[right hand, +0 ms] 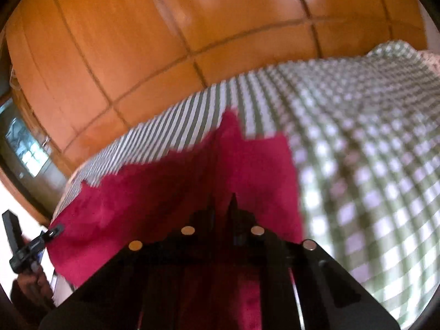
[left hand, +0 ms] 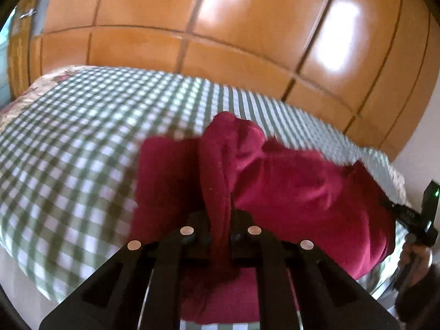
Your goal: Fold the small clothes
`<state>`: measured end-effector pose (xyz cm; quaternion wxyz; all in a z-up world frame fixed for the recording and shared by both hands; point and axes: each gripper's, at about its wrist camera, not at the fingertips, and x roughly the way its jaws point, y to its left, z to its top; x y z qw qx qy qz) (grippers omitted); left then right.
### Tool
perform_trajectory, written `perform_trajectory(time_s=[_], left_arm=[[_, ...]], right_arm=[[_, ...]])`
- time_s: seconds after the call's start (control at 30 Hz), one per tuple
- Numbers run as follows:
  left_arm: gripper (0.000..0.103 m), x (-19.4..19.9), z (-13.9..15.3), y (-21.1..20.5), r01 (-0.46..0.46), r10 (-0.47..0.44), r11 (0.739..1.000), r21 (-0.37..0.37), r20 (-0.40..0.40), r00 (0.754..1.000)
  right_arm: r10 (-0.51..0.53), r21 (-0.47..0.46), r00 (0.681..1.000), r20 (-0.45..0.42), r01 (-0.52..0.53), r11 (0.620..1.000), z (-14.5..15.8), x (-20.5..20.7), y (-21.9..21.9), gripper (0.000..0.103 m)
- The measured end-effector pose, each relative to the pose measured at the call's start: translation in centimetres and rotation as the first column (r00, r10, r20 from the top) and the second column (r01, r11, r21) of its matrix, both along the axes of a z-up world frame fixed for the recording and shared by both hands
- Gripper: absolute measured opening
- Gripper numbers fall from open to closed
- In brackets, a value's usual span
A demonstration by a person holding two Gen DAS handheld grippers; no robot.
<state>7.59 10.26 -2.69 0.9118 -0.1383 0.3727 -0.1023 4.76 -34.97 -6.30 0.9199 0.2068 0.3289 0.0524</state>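
A dark red garment (left hand: 288,192) hangs stretched between my two grippers above the checked bedspread (left hand: 68,137). My left gripper (left hand: 221,220) is shut on a bunched fold of the garment that rises between its fingers. My right gripper (right hand: 222,209) is shut on the garment (right hand: 154,192) too, at its other edge, with cloth draped over its fingertips. The right gripper also shows at the right edge of the left wrist view (left hand: 396,206), and the left gripper at the left edge of the right wrist view (right hand: 55,231). Both views are blurred.
A green-and-white checked cover (right hand: 371,137) lies over the bed. An orange wooden wardrobe (left hand: 247,27) with panelled doors stands behind the bed. A window (right hand: 27,145) shows at the far left of the right wrist view.
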Motion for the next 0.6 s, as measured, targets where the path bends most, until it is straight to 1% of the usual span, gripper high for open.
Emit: perform_trajectory(time_s=[0.07,0.13,0.17,0.2,0.23,0.27,0.3,0.33,0.37,0.4,0.43,0.47,0.5,0.53,0.6], left_arm=[[0.007,-0.1,-0.4,0.1,0.001,-0.001,1.000,0.020,-0.009,1.000],[0.007,-0.1,-1.9,-0.2,0.005,-0.003,0.999,0.043,-0.050,0.999],[0.007,0.1,-3.6,-0.4,0.010,-0.006,0.999,0.032,-0.107,0.994],[0.007,-0.1,-4.2,-0.3,0.012,-0.011,1.000,0.010,-0.119,0.993],[0.007,-0.6,-4.3,-0.3,0.012,-0.011,1.000,0.002,-0.096,0.995],[0.009,-1.0,-4.0,-0.4,0.018,-0.017,1.000,0.015,-0.082,0.996],[0.015,-1.1,-3.7,-0.5,0.025,-0.022,0.999,0.029,-0.082,0.996],[0.024,-1.1,-3.4,-0.6,0.032,-0.027,0.998,0.048,-0.085,0.996],[0.029,-1.1,-2.7,-0.5,0.024,-0.018,0.997,0.071,-0.083,0.996],[0.039,-1.1,-2.0,-0.3,0.007,-0.002,0.997,0.078,-0.071,0.997],[0.052,-1.2,-1.1,-0.3,-0.016,0.020,0.996,0.083,-0.044,0.999],[0.056,-1.4,0.3,-0.3,-0.044,0.043,0.995,0.085,0.014,0.999],[0.061,-1.5,1.1,-0.5,-0.049,0.046,0.995,0.084,0.040,0.998],[0.061,-1.2,1.8,-0.9,-0.045,0.040,0.995,0.085,0.061,0.997],[0.061,0.0,2.9,-2.5,0.003,-0.010,0.996,0.093,0.075,0.997]], right_arm=[[-0.003,-0.009,1.000,-0.006,0.003,1.000,0.3,0.4,-0.4,0.008],[-0.003,-0.046,0.999,-0.050,0.000,0.999,-0.7,1.1,-0.1,0.008],[-0.005,-0.075,0.996,-0.092,-0.002,0.997,-1.9,1.3,0.2,0.008],[-0.008,-0.097,0.992,-0.130,-0.005,0.995,-3.1,1.4,0.4,0.008],[-0.009,-0.116,0.990,-0.137,-0.008,0.993,-4.0,1.1,0.8,0.008],[-0.011,-0.127,0.994,-0.112,-0.003,0.992,-3.8,0.7,0.9,0.009],[-0.008,-0.135,0.995,-0.100,-0.005,0.991,-3.5,0.4,1.0,0.015],[-0.002,-0.135,0.995,-0.100,-0.011,0.991,-3.1,0.2,1.0,0.025],[-0.002,-0.136,0.995,-0.095,-0.011,0.991,-2.6,0.0,1.0,0.028],[-0.009,-0.146,0.997,-0.073,-0.002,0.989,-1.8,-0.3,1.0,0.028],[-0.006,-0.156,0.999,-0.049,-0.001,0.988,-1.0,-0.4,1.2,0.028],[0.005,-0.171,1.000,-0.018,-0.008,0.985,0.1,-0.5,1.6,0.028],[0.024,-0.184,1.000,0.002,-0.023,0.983,1.0,-0.3,2.0,0.028],[0.046,-0.196,0.999,0.012,-0.043,0.980,1.6,0.1,2.5,0.028],[0.111,-0.226,0.994,0.003,-0.108,0.968,2.3,1.7,4.1,0.028]])
